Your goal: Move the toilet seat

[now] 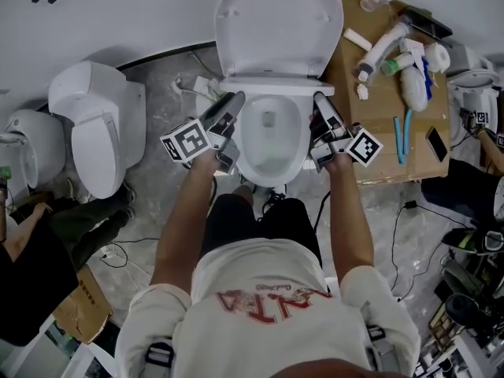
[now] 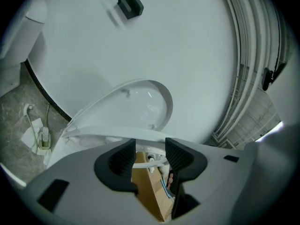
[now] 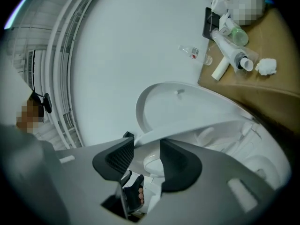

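The toilet (image 1: 268, 144) stands in front of me with its lid (image 1: 272, 22) upright against the wall. The toilet seat (image 3: 197, 125) is tilted up off the bowl, and its underside with bumpers shows in the right gripper view. My right gripper (image 1: 321, 105) is at the seat's right side. It (image 3: 147, 146) has the seat's edge at its fingertips, and the pads look closed on it. My left gripper (image 1: 230, 107) is at the seat's left side. Its jaws (image 2: 151, 154) stand apart just under the seat's rim (image 2: 117, 135), with nothing between the pads.
A second toilet (image 1: 98, 124) stands to the left. A cardboard-topped table (image 1: 378, 144) on the right carries bottles, tubes and a phone. Cables and a power strip (image 2: 43, 137) lie on the floor left of the bowl. A person sits at the left edge.
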Available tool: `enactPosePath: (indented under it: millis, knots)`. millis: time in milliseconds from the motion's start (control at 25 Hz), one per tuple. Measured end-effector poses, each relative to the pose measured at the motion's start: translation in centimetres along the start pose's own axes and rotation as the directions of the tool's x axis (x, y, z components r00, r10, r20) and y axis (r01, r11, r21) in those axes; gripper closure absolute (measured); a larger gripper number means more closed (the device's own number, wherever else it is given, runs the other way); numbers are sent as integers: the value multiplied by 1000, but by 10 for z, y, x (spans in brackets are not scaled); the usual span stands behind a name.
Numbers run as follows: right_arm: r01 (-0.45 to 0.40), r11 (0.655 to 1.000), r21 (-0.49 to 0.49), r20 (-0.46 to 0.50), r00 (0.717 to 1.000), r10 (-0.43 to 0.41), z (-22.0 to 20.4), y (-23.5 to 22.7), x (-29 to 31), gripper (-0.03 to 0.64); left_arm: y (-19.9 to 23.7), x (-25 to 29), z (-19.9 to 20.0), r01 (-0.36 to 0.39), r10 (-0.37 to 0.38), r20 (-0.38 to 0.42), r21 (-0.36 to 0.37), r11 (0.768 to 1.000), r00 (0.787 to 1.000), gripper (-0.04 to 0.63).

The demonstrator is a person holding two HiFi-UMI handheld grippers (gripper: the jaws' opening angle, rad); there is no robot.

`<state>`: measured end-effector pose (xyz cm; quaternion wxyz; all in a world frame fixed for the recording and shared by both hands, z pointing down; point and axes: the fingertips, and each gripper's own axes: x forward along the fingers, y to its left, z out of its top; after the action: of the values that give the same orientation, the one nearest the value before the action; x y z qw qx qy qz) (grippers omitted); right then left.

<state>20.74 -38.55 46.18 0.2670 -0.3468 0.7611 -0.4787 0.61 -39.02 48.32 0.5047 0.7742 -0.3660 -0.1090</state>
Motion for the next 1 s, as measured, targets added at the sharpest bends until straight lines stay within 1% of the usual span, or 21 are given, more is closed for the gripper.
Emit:
enactPosePath:
  millis: [120, 360, 680, 760, 920, 1000]
  knots:
    - [8, 1000, 10, 14, 1000, -8, 10, -2, 12, 451, -3, 10, 8, 13, -14, -6, -26, 1000, 1000, 400]
    - [15, 1000, 19, 37, 999, -16, 30, -5, 33, 453, -2, 26, 29, 22, -21, 9, -35, 999, 1000, 414]
    - [39, 999, 7, 70, 997, -39, 57, -15, 63, 453, -1, 53, 55, 24, -24, -1, -6, 1000, 1000, 414]
    - [41, 999, 5, 78, 996, -42, 64, -18, 71, 451, -2, 60, 60, 27, -27, -5, 17, 999, 1000, 414]
    - [48, 999, 12, 100, 994, -49, 77, -24, 83, 452, -18, 70, 64, 49, -48, -14, 108, 993, 999, 425]
    - [54, 999, 9, 106, 993, -54, 82, -28, 89, 452, -24, 72, 61, 43, -39, -26, 148, 988, 999, 442]
